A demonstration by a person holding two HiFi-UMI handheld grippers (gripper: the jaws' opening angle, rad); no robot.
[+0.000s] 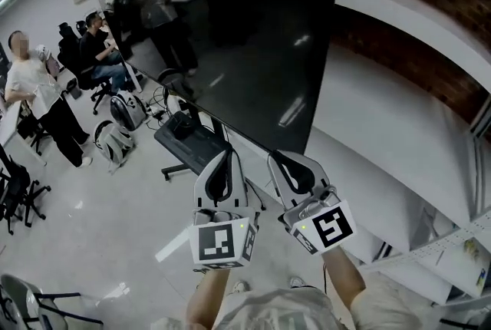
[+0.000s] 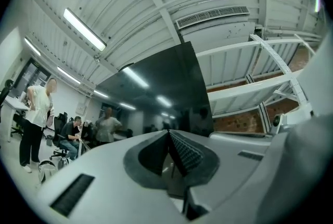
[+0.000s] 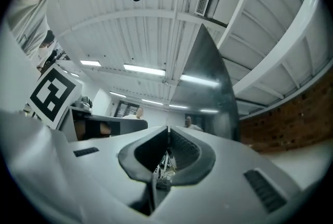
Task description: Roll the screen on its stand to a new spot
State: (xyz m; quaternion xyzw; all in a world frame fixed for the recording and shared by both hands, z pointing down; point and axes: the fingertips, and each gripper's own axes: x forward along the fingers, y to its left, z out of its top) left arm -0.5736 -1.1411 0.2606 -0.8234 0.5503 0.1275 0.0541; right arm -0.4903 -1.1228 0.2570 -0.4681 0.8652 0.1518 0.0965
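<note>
1. Head view looks down on the left gripper point(image 1: 227, 156) and the right gripper point(image 1: 275, 160), held side by side. Both are closed tight, and nothing is in them.
2. Their tips point up at the low edge of the big dark screen point(image 1: 230, 37). They are very near it, but I cannot tell if they touch it.
3. I think they are closed because a closed gripper makes a firm nose for pushing. Two pushing side by side should help keep the screen from swinging round.
4. The screen sits on its stand point(image 1: 188, 143) on the floor point(image 1: 92, 229). A standing person point(image 1: 34, 87), a seated person point(image 1: 100, 56) and some bags point(image 1: 123, 112) are off to the left. A brick wall point(image 1: 430, 14) is to the right, so the push needs care.
5. Only the head view shows the stand, the bags and the floor it must roll on. I cannot see the wheels well.
6. Left gripper view shows the screen's wide dark face point(image 2: 156, 92) under a long lamp point(image 2: 85, 29).
7. Right gripper view sees the screen point(image 3: 210, 87) nearly from its edge, so it looks thin. It also shows the marker cube point(image 3: 52, 92) of the left gripper.
8. Both gripper views show the tips meeting, with nothing in between. The head view shows this less clearly.
</note>
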